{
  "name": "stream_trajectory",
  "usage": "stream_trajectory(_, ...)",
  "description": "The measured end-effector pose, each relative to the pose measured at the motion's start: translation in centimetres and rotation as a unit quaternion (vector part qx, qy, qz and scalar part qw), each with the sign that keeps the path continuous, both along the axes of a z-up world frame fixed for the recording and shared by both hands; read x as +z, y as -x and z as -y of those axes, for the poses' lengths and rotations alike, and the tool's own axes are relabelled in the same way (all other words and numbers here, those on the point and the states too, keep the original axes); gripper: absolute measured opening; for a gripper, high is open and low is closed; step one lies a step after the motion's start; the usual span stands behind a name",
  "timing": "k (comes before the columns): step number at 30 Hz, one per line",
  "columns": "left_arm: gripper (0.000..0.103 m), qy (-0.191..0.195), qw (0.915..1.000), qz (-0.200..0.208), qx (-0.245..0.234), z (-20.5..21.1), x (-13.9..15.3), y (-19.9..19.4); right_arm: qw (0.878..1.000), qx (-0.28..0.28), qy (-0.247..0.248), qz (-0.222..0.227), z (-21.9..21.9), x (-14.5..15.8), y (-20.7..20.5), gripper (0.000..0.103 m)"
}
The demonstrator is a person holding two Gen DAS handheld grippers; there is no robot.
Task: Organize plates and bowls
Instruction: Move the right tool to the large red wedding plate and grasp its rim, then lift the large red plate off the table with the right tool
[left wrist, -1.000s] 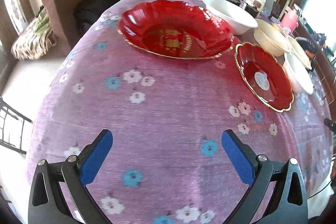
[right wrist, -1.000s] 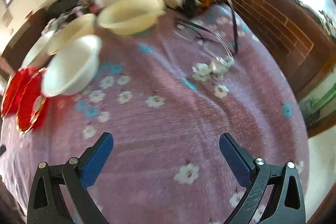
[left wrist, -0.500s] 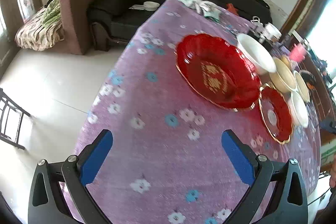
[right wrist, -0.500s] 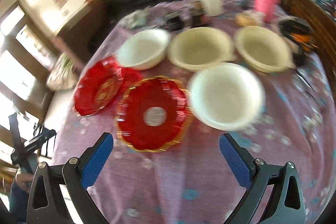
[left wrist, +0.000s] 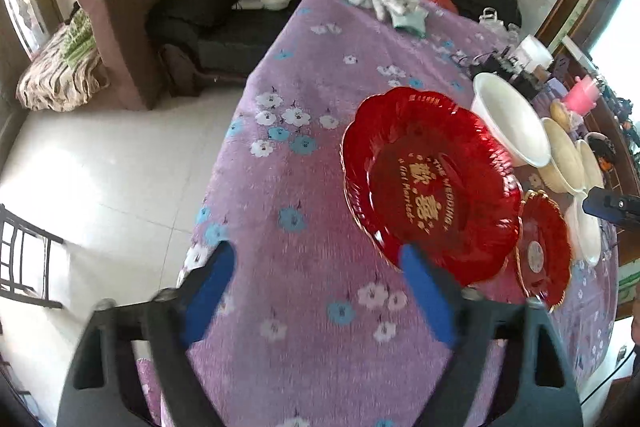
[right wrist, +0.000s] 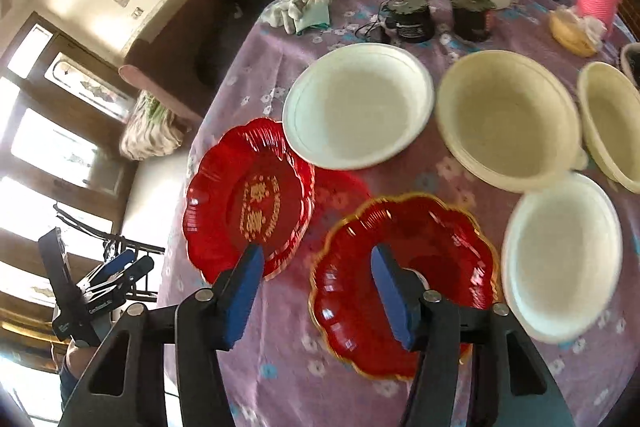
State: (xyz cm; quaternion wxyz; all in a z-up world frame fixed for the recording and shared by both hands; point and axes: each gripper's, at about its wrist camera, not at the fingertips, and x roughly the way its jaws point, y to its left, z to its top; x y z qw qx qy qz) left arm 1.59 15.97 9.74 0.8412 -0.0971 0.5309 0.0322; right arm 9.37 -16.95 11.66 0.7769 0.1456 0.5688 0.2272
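**Entry: red plates, small and large, as they lay before your two grippers**

Item one, small red plate (right wrist: 404, 283). It lay directly ahead of your right gripper (right wrist: 316, 291) and a little to its right. The near-left rim ran up between the two blue pads, with the right pad (right wrist: 390, 297) over the plate's inner slope and the left pad over bare cloth. The jaws had just been closing and stood half spread. No pad pressed on the rim, so nothing was pinched. Whether the pads were low enough to bite, you could not tell from this view.

Item two, large red plate (left wrist: 430, 183). It lay ahead and to the right of your left gripper (left wrist: 316, 287). Its near rim sat just beside the right blue pad (left wrist: 424, 299). The jaws had just been closing, were wider than the other pair, and held nothing but purple tablecloth (left wrist: 304, 327) between them.

Judgement: your right hand was the nearer to a grasp. The small plate's rim was the likely target. Being round, it offered no long axis to line up on.

Appearance: both plates were translucent red with scalloped, ribbed edges. The small one carried a gold rim and a pale round centre. The large one bore gold lettering. Four pale bowls stood beyond, well apart from either gripper, the nearest white bowl (right wrist: 560, 259) just beside the small plate.
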Motion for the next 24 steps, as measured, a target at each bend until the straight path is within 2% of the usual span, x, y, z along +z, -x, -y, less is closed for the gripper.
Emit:
stream_trajectory(3,0.075,0.013,0.9998,-0.010,-0.009,-0.1,-0.9,-2.1,1.000,0.006,0.001,-0.007,-1.6,-0.8,-1.2,0.053)
stream_trajectory(5,0.071,0.023,0.9996,-0.012,-0.010,-0.3,-1.4,-3.0,1.000,0.008,-0.001,-0.019,-2.3,-1.8,-2.1,0.042)
stream_trajectory(8,0.071,0.036,0.9992,-0.015,-0.011,-0.5,-1.9,-4.1,1.000,0.008,0.003,-0.027,-3.1,-2.9,-3.0,0.034)
stream_trajectory(12,0.068,0.046,0.9986,-0.018,-0.018,-0.5,-2.8,-5.4,0.999,0.009,0.004,-0.034,-3.9,-4.1,-3.8,0.028)
stream_trajectory(14,0.055,0.050,0.9982,-0.024,-0.022,-0.3,-3.2,-6.2,0.999,0.010,0.010,-0.036,-4.3,-4.5,-4.2,0.025)
stream_trajectory(18,0.043,0.059,0.9972,-0.032,-0.032,0.1,-4.3,-7.5,0.999,0.010,0.016,-0.043,-4.8,-5.4,-4.7,0.025)
stream_trajectory(20,0.029,0.067,0.9965,-0.036,-0.035,0.2,-4.7,-7.9,0.999,0.013,0.018,-0.044,-5.2,-5.9,-4.8,0.019)
stream_trajectory(22,0.020,0.063,0.9965,-0.039,-0.039,0.6,-5.2,-8.3,0.999,0.015,0.023,-0.047,-5.5,-6.2,-4.9,0.013)
stream_trajectory(24,0.017,0.053,0.9969,-0.037,-0.044,1.0,-5.4,-8.1,0.998,0.013,0.026,-0.048,-5.9,-6.6,-4.8,0.011)
